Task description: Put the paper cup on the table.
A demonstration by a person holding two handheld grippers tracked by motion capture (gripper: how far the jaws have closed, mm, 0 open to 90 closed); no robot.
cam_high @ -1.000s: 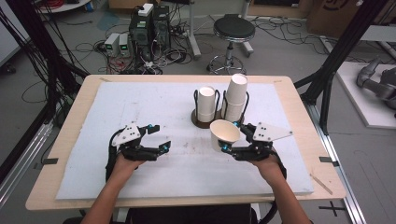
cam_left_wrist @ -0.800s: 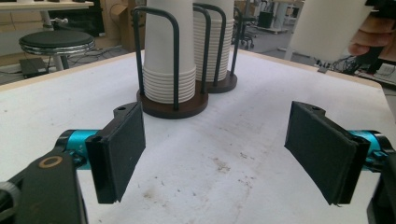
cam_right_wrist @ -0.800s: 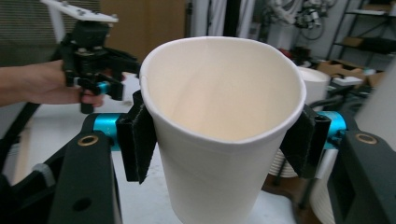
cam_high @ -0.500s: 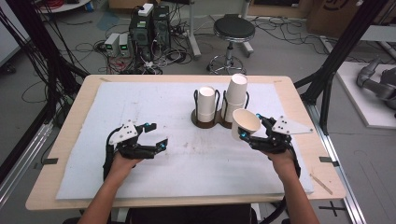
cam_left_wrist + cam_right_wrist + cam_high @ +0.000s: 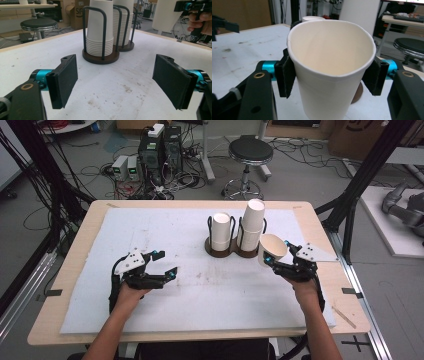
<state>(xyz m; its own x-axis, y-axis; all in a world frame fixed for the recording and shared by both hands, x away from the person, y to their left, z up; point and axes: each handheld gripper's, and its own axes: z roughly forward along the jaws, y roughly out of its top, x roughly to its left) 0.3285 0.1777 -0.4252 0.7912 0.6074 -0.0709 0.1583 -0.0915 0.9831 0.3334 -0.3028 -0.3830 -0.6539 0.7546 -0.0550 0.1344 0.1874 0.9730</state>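
High view: a paper cup point(image 5: 272, 251) is clamped in the right gripper point(image 5: 276, 261), mouth tilted up toward the person, held just right of the taller cup stack point(image 5: 251, 226) in the two-post cup holder point(image 5: 234, 249); the stack lies up and to the left of the cup. The left gripper point(image 5: 164, 263) is parked released over the surface point(image 5: 200, 290), well apart. Left gripper view: jaws are spread wide, nothing between them, holder ahead. Right gripper view: the cup wall is squeezed slightly oval between both pads point(image 5: 285, 76).

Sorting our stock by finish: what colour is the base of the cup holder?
Dark brown: the cup holder's round base, under black wire uprights, shows best in the left gripper view.
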